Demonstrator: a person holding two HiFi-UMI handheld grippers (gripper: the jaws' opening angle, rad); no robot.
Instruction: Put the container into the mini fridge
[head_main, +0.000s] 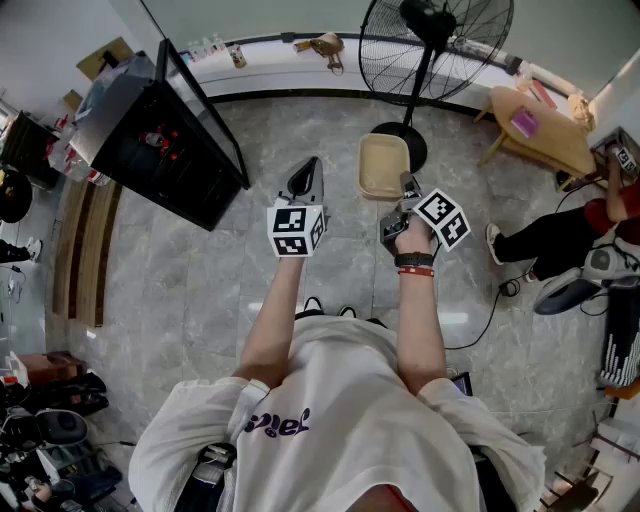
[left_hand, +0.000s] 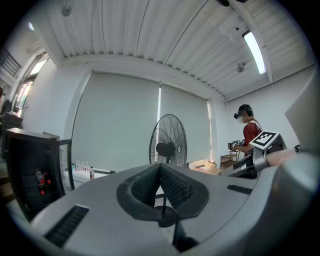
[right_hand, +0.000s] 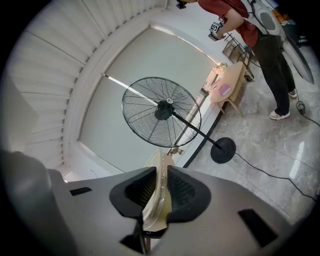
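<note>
In the head view my right gripper (head_main: 408, 187) holds a shallow beige container (head_main: 384, 165) by its near rim, out in front of me above the floor. The right gripper view shows the container's rim (right_hand: 159, 190) edge-on, pinched between the two ribbed pads. My left gripper (head_main: 306, 180) is beside it on the left, jaws together with nothing between them; in its own view the left gripper (left_hand: 160, 170) has its pads touching. The black mini fridge (head_main: 150, 135) stands to the front left with its glass door (head_main: 205, 105) swung open, red cans inside.
A tall black pedestal fan (head_main: 432, 40) stands just beyond the container, its round base (head_main: 402, 145) on the grey tiled floor. A small wooden table (head_main: 540, 130) and a person in a red top (head_main: 600, 215) are at the right. A white ledge (head_main: 270, 60) runs along the back.
</note>
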